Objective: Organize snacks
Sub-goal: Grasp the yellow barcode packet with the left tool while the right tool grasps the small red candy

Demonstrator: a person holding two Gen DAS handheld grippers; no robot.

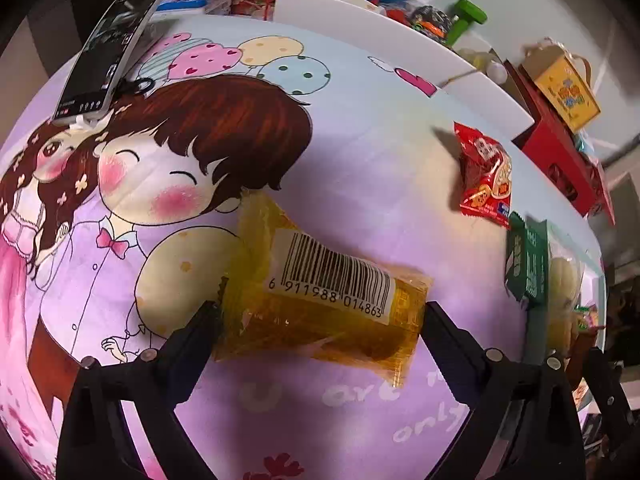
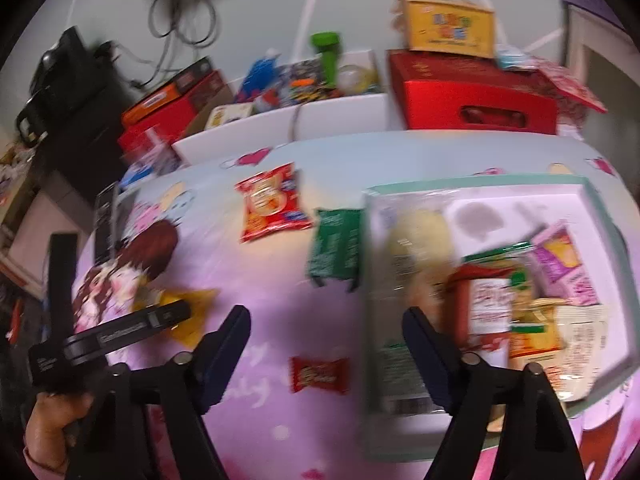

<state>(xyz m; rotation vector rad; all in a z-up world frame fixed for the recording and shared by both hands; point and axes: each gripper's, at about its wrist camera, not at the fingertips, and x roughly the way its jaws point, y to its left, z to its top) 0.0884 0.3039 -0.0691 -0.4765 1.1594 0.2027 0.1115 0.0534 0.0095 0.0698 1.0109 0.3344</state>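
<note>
A red snack packet (image 1: 486,174) and green packet (image 1: 526,266) lie clear beyond on the cartoon-print cloth (image 1: 360,152), while the left gripper (image 1: 322,314) is clamped on the yellow barcoded packet (image 1: 320,300); the right gripper (image 2: 326,334) stands apart above a small red candy (image 2: 319,375), beside the filled tray (image 2: 608,208).

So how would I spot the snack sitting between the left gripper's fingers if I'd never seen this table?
Start at the cartoon tablecloth with the brown-haired child. Just below that child's cheek lies a translucent yellow packet, between the fingers of the left gripper. Unlike the red snack bag and green packet farther right, it is see-through amber and carries a large white barcode label.
</note>
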